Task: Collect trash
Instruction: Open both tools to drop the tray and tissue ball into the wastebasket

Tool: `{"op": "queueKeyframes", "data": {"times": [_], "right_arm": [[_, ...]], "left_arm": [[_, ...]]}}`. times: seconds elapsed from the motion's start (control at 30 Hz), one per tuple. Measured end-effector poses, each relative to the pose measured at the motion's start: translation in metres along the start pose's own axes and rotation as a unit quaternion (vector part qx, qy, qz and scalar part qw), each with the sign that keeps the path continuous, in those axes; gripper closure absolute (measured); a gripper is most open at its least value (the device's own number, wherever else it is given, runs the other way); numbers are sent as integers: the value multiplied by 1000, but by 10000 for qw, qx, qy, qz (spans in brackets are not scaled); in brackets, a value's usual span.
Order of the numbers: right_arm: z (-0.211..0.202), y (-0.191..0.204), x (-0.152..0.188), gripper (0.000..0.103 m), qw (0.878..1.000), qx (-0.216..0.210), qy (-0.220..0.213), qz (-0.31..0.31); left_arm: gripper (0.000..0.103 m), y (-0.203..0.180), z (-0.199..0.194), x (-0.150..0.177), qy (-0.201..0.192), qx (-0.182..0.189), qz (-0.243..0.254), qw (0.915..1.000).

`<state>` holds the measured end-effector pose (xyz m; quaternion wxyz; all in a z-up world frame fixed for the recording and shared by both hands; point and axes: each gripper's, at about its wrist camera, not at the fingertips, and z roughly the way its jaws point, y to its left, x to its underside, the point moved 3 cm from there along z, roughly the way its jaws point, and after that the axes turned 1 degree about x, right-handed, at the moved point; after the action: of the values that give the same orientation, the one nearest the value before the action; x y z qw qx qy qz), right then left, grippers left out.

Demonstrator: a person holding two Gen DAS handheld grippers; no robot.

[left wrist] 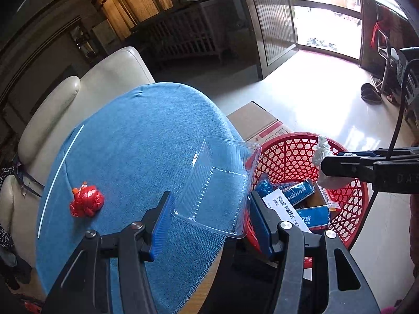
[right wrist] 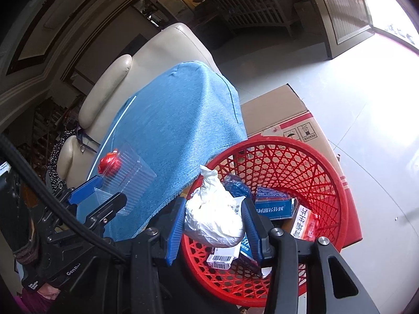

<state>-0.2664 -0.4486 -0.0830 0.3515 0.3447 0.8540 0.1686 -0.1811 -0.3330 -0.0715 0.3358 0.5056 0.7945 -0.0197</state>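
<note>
The clear plastic tray (left wrist: 217,185) lies between the blue pads of the left gripper (left wrist: 209,217), its long axis running away from the camera and slanting toward the red basket (left wrist: 348,196). The near end sits between the two fingers (left wrist: 162,219); the far corner overhangs the edge of the blue cloth (left wrist: 136,144) toward the basket rim. Whether the pads truly press its flanges is hard to tell through the transparent plastic: the jaws stand half apart at the tray's width, and it looks lifted off the cloth, so I judge it gripped.

The right gripper (right wrist: 213,225) is closed on a crumpled white bag (right wrist: 213,219), which hangs directly above the basket's interior, over the blue medicine boxes (right wrist: 272,206) already inside. That bag needs only a release to fall in.

The tray must travel rightward from the left gripper, past the cloth's edge, before it clears the rim. A red wrapper ball (left wrist: 86,201) remains on the cloth, to the left of the left gripper and well apart from the basket; the left hand is the nearer one for it.
</note>
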Motion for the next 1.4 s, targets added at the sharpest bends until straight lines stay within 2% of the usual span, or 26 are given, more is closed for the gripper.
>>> {"op": "queueKeyframes", "data": {"times": [0.7, 0.9, 1.23, 1.4], "right_arm": [[-1, -23, -5, 56, 9994, 131, -18, 328], [-1, -28, -4, 56, 9990, 171, 5, 423], [-3, -41, -3, 44, 9968, 114, 77, 791], [-5, -44, -3, 43, 9960, 119, 54, 882]], "left_arm": [[43, -17, -1, 2, 28, 369, 130, 9992], [42, -16, 1, 5, 141, 707, -9, 9974], [40, -26, -4, 8, 100, 1043, 87, 9945], [40, -24, -1, 9, 161, 1112, 9, 9937]]}}
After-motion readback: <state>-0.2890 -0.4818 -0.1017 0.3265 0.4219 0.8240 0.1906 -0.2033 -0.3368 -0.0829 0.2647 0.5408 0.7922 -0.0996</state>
